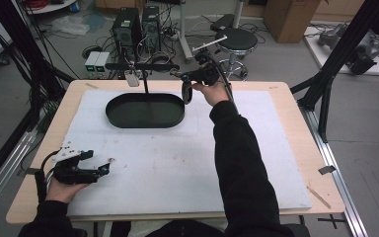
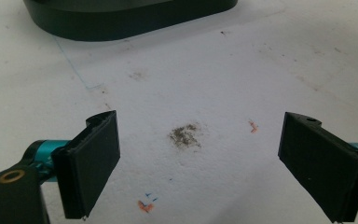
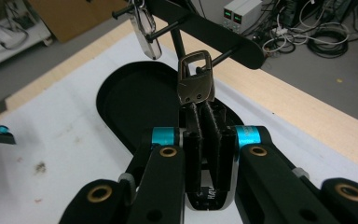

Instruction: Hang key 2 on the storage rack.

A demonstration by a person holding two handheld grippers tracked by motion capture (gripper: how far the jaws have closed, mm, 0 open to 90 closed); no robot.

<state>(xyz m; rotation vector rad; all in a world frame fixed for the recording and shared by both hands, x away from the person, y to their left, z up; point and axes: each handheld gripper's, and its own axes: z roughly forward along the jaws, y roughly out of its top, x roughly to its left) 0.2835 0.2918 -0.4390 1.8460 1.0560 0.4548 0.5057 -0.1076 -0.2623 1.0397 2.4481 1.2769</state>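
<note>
High view: a black oval tray point(image 1: 144, 111) with an upright post sits far on the white foam mat point(image 1: 177, 163); the right gripper point(image 1: 186, 86) hangs by its right end, the left gripper point(image 1: 103, 169) rests near-left. Left gripper view: jaws spread wide over stained mat. Right gripper view: jaws clamp a small metal buckle-like clip point(image 3: 195, 84) near the stand's black crossbar point(image 3: 205, 30), where a silver carabiner point(image 3: 145, 28) hangs.

We list beyond the table a round black stool point(image 1: 237, 39), two computer towers point(image 1: 137, 27), a cardboard box point(image 1: 288, 15), and floor cables point(image 3: 324, 39).
</note>
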